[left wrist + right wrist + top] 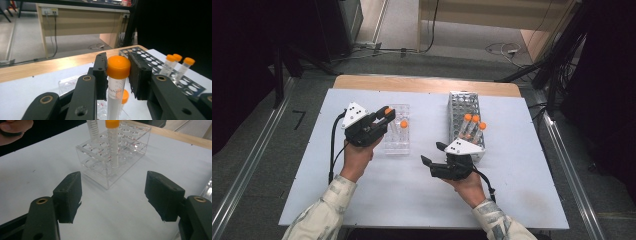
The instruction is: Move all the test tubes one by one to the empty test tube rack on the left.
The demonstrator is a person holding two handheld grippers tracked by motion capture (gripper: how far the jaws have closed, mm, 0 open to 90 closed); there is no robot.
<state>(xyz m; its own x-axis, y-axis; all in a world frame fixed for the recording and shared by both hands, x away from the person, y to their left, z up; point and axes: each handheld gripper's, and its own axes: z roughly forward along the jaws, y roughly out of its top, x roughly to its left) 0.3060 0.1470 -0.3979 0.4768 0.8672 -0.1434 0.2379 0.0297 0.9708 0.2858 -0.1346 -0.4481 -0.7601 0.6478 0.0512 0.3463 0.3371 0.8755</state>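
My left gripper [384, 116] is shut on an orange-capped tube [118, 67], held upright just under its cap at the left side of a clear plastic rack [396, 145]. In the right gripper view the held tube's marked body [93, 130] hangs at the rack's far side. A second orange-capped tube [112, 140] stands in the clear rack [100, 172]. My right gripper [433, 153] stands open on the white table, pointing left toward the clear rack, with nothing between its pads [68, 195].
A metal perforated rack [457, 107] stands right of the clear one and holds three orange-capped tubes [475, 120], just beyond my right hand. The wooden table edge [422, 84] runs along the back. Cables lie on the floor beyond.
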